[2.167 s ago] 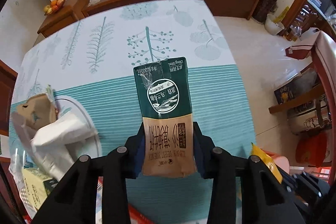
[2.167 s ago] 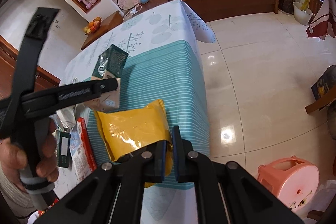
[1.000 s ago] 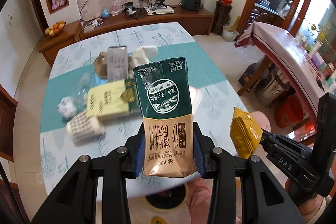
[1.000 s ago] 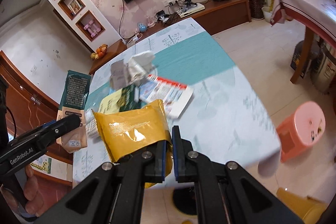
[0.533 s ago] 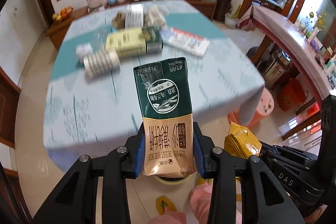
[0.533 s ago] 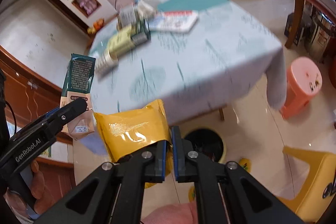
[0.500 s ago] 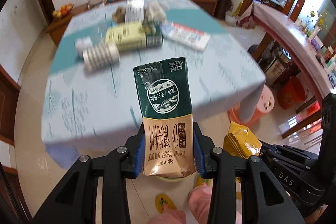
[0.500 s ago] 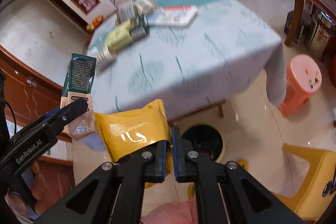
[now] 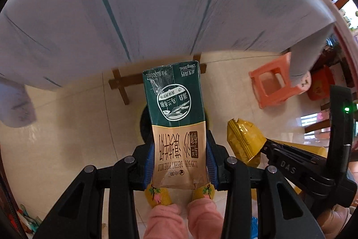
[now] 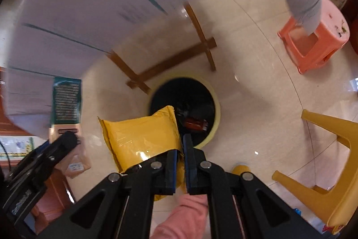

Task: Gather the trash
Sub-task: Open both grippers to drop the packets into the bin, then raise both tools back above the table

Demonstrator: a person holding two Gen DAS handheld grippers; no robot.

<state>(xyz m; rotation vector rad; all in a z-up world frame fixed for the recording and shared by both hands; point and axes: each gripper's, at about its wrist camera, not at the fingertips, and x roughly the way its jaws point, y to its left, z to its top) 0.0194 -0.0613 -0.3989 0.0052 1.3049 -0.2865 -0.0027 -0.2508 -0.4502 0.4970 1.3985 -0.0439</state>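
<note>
Your milk carton hides most of the trash bin in the left wrist view, where only a dark sliver shows at each side of it; in the right wrist view the bin's black mouth is open to sight, though the yellow wrapper covers its near-left rim and the reddish thing inside is too dim to name. The tablecloth above is smeared with blur, so its pattern cannot be read. Your left tongs pinch the carton by its tan lower half, blue pads against both narrow sides; its long axis runs straight out along the fingers, green end away from you, print upside down. Your right tongs are pressed together on one corner of the wrapper, which fans up and left of them, its far corner over the bin's rim. The carton sits over the bin, above your yellow slippers.
</note>
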